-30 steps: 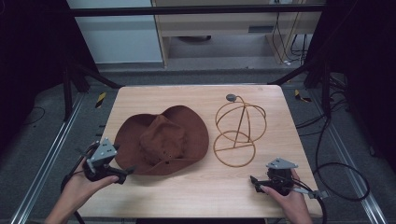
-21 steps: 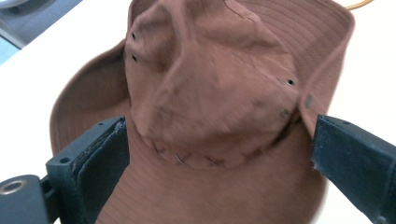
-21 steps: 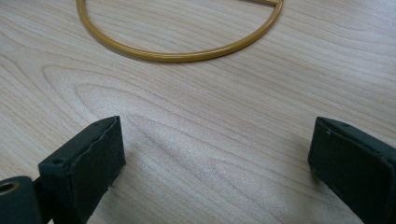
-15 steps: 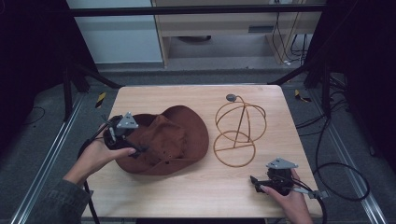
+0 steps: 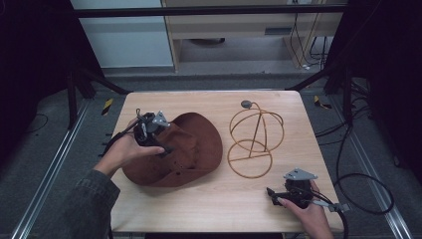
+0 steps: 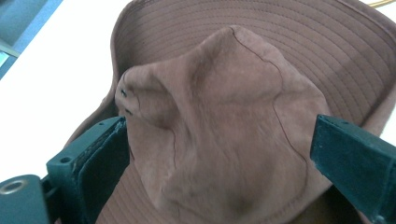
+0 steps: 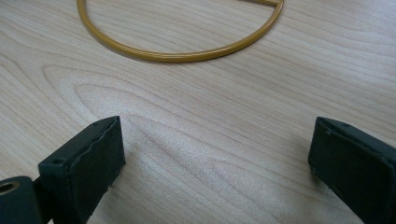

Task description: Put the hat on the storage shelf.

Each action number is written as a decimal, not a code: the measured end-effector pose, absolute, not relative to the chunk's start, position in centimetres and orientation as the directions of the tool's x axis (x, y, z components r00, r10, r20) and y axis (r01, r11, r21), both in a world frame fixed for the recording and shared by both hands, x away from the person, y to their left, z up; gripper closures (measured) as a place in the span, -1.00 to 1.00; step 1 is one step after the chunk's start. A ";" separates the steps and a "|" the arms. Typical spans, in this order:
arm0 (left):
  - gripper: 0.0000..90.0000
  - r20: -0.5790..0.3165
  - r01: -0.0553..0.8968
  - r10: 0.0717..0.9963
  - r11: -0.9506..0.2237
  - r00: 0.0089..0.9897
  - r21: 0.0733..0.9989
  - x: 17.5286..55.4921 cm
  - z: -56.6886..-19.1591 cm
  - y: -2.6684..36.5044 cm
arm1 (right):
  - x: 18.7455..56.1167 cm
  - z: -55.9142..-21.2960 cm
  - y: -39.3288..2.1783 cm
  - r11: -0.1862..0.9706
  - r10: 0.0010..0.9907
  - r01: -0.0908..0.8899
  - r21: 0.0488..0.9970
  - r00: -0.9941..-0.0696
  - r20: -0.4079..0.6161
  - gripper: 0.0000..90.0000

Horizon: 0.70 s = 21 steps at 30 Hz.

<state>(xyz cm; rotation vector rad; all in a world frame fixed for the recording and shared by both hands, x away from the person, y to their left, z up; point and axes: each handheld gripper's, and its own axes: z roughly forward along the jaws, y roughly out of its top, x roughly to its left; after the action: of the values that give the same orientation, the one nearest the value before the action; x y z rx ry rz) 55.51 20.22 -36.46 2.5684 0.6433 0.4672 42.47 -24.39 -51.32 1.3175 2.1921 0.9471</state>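
A brown wide-brimmed hat (image 5: 184, 152) lies on the left half of the wooden table (image 5: 214, 204). My left gripper (image 5: 161, 139) hovers over the hat's left side, open. Its two jaws stand on either side of the hat's crown (image 6: 219, 121), the left jaw close against it. To the right of the hat stands a golden wire hat stand (image 5: 254, 137) with a round base ring (image 7: 182, 46) and a small grey knob on top. Near the table's front right edge rests my right gripper (image 5: 276, 194), open over bare wood just in front of the base ring.
The table sits inside a dark frame with metal rails on the floor at both sides. A black cable (image 5: 358, 194) loops off the table's right edge from the right gripper. A pale cabinet (image 5: 239, 30) stands behind the table.
My left gripper has moved from the table's front left corner up and right onto the hat, and now straddles its crown. The right gripper has stayed put.
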 end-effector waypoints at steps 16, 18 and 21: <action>-0.84 0.156 0.432 0.551 -0.774 0.820 0.464 57.5 -38.3 18.5 | 42.5 -51.3 -24.4 0.323 0.883 0.604 0.729 -0.470 -0.001 -0.91; -0.82 0.149 0.441 0.559 -0.768 0.816 0.464 57.6 -38.3 18.5 | 42.5 -51.3 -24.4 0.323 0.883 0.603 0.729 -0.470 -0.002 -0.91; -0.81 0.143 0.463 0.574 -0.763 0.806 0.452 57.7 -38.7 18.6 | 42.5 -51.3 -24.4 0.323 0.882 0.603 0.729 -0.471 -0.002 -0.91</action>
<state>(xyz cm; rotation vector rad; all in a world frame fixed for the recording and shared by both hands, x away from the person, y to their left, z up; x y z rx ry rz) 57.67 18.61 -38.70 2.5934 0.7791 0.3850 42.49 -24.40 -51.32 1.3154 2.1944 0.9479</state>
